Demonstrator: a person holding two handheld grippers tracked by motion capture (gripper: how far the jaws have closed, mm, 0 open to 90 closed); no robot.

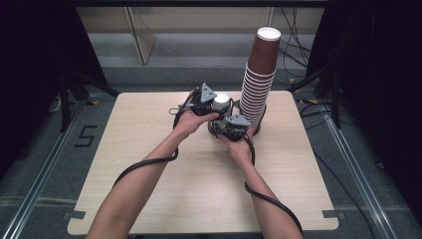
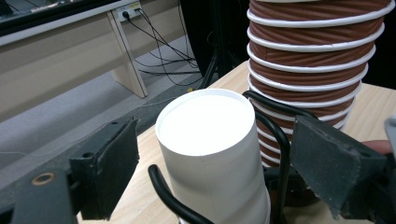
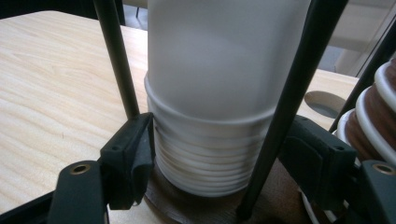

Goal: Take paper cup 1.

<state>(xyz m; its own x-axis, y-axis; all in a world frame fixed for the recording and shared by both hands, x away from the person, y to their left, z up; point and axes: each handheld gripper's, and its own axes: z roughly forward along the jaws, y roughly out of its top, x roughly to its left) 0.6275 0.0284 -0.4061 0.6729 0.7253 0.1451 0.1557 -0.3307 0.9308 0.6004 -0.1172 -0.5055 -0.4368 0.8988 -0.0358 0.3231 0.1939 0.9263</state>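
A short stack of upside-down white paper cups (image 1: 221,102) stands inside a black wire holder (image 3: 116,60) on a brown base (image 3: 187,210), mid-table. My left gripper (image 1: 218,105) is at the top white cup (image 2: 205,126). Its jaws stand on either side of that cup with a gap on each side, so it is open. My right gripper (image 1: 224,130) is low at the stack's rims (image 3: 201,163). Its left pad (image 3: 135,158) presses on the rims and its right jaw sits against a wire rod. A tall stack of brown cups (image 1: 259,84) stands just to the right.
The light wood table (image 1: 149,149) has a round hole (image 3: 324,103) behind the holder. The brown cup stack (image 2: 313,60) sits close beside the holder. Cables trail from both grippers across the table. Dark stands and floor cables surround the table, and a wooden frame (image 1: 142,35) stands behind.
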